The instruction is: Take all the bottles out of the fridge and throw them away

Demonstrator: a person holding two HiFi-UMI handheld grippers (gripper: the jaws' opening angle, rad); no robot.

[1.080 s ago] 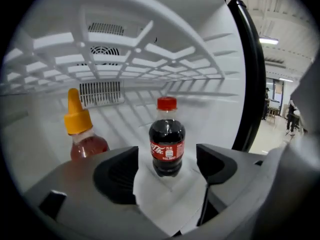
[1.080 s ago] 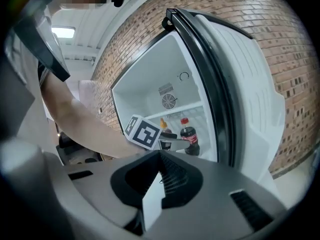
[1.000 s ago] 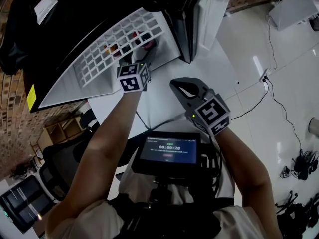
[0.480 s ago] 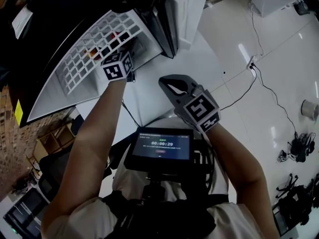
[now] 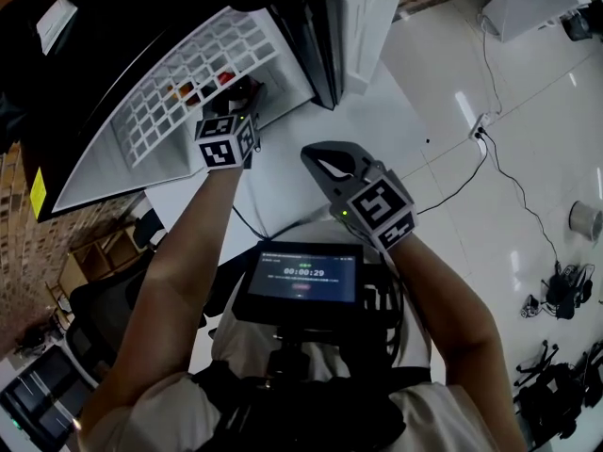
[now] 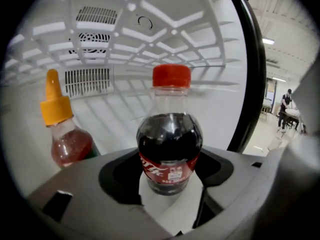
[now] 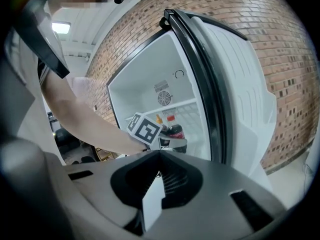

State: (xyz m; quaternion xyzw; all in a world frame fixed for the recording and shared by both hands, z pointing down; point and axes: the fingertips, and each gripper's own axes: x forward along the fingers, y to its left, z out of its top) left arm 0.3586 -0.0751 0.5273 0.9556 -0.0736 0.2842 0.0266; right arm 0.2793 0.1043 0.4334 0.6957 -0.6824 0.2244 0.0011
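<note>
**Head view.** The left gripper [image 5: 243,95] reaches into the open white fridge [image 5: 104,172], below its white wire shelf [image 5: 179,73]. The right gripper [image 5: 325,161] hangs outside the fridge.

**Left gripper view.** A dark cola bottle with a red cap and red label [image 6: 170,144] stands upright inside the fridge, between the fingers. The fingers have just been closing and stand wide around its lower body; no pressing contact shows. A clear sauce bottle with an orange cap [image 6: 67,139] stands nearer the fridge's left wall.

**Right gripper view.** The fingers are together and hold nothing.

**Step in hand.** Grasping the cola bottle. The next move likely calls for closing until the fingers seat, then withdrawing the bottle below the shelf.
</note>
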